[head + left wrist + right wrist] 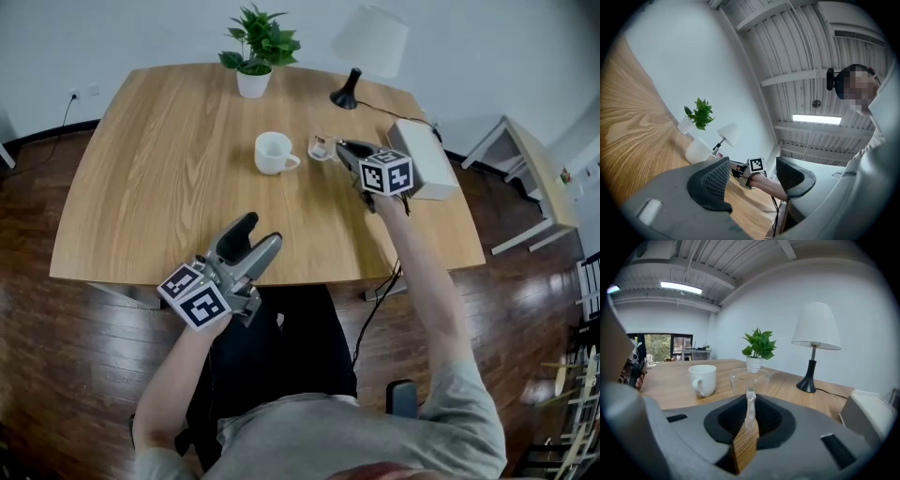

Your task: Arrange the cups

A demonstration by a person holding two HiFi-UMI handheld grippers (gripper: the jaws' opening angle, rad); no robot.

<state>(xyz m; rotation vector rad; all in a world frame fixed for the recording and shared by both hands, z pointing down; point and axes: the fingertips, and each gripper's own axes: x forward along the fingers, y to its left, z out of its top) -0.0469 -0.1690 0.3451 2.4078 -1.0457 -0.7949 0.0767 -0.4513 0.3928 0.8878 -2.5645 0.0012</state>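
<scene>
A white mug (274,153) stands upright near the middle of the wooden table (159,169), handle toward the right. Just right of it is a clear glass cup (322,148). My right gripper (340,148) is shut on the glass cup's handle; in the right gripper view the glass handle (750,401) is pinched between the jaws, with the cup's bowl (750,377) just beyond and the mug (703,379) to its left. My left gripper (262,231) hovers at the table's front edge, tilted upward and open, with nothing between its jaws (752,180).
A potted plant (255,52) and a black-based lamp (366,52) stand at the table's far edge. A white box (422,159) lies at the right edge beside my right gripper. A small side table (530,178) stands on the floor to the right.
</scene>
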